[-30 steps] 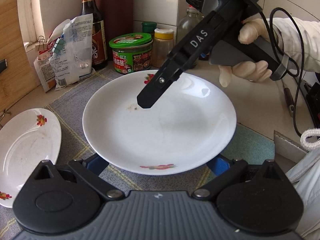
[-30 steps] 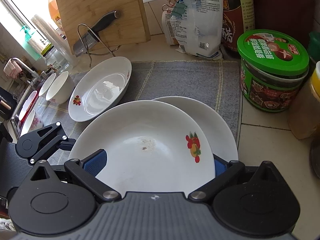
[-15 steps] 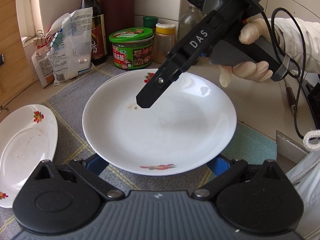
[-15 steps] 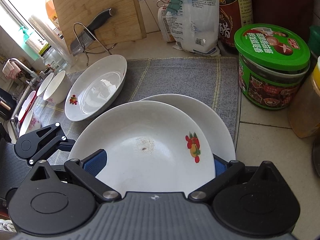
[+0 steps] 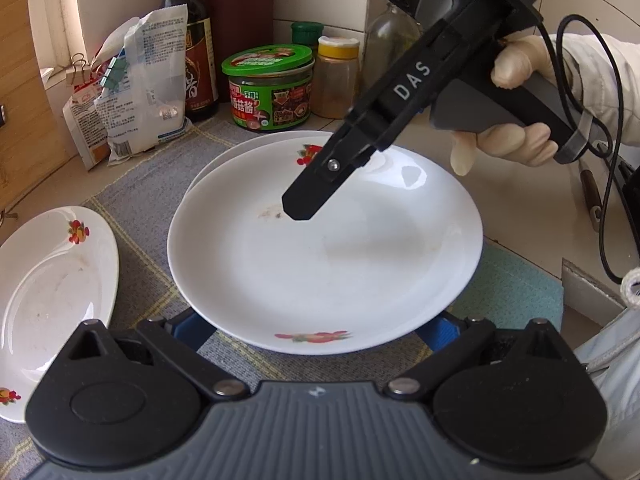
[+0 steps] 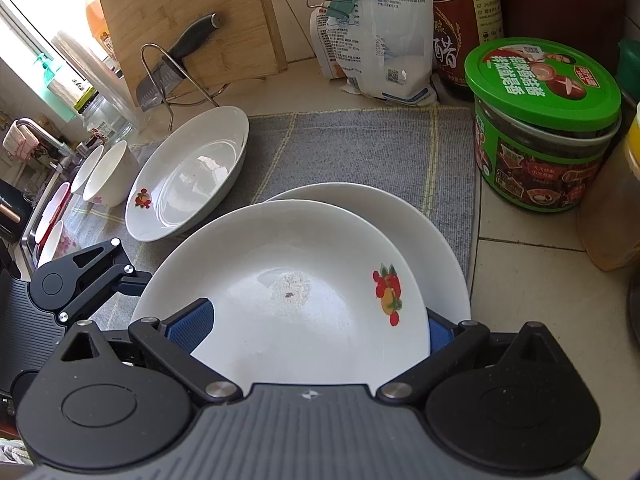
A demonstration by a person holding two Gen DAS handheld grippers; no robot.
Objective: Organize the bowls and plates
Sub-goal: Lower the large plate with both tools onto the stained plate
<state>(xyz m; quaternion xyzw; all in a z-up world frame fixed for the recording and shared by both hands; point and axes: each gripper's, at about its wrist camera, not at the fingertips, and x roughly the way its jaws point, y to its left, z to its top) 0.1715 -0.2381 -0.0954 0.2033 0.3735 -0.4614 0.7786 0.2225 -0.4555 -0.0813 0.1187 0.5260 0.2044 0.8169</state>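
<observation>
Held plate (image 5: 320, 256) now over second plate (image 6: 420, 216), near jar (image 6: 544, 124). Both grippers' grip hidden under plate: cannot tell. Stack begun; third plate (image 6: 188, 176), bowls (image 6: 108, 172) left.

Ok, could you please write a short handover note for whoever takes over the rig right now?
Left gripper: fingers spread wide at the top plate's near rim; the tips are hidden, so the grip is unclear.
Right gripper: the same, at another side of the rim.
The top plate sits over a second plate on the grey mat, slightly offset; contact unclear. A third plate lies apart on the mat, with two bowls beyond it.
Done: first stack nearly formed.
Left: settle it, add the third plate, group the bowls.
</observation>
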